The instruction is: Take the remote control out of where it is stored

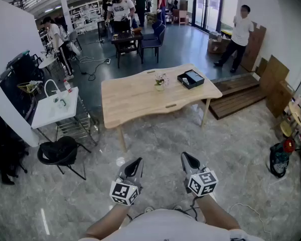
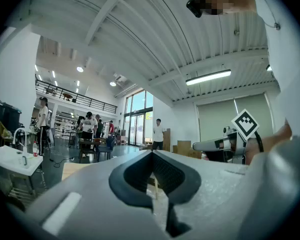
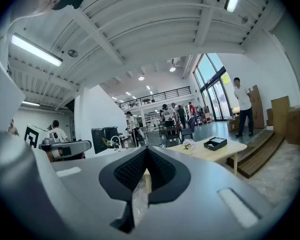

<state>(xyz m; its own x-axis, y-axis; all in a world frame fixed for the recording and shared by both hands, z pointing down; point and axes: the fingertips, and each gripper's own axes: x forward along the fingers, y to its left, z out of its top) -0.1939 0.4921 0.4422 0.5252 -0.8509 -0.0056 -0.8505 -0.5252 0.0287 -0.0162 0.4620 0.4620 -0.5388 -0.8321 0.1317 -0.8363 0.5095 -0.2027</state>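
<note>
Both tongs are held low in front of the person, well short of the work. The left gripper (image 1: 135,161) has its jaws closed tip to tip with nothing between them, and the right gripper (image 1: 187,157) is the same, shut and empty.

The wooden table (image 1: 135,98) stands far ahead across open floor. On its far right end lies a black box (image 1: 190,79) with its top open. I judge that the remote control is stored in it, but at this range no view shows it clearly. A small flower vase (image 1: 160,83) stands just left of the box.

From here, 3 things could go wrong:
- Reaching in with the jaws shut would only push the box or its contents, so at least 1 gripper must open first.
- The box looks light and sits near the table edge. A pull on a snug remote could lift or slide the box unless the other gripper steadies it.
- A careless sweep from the left could tip the vase.
</note>
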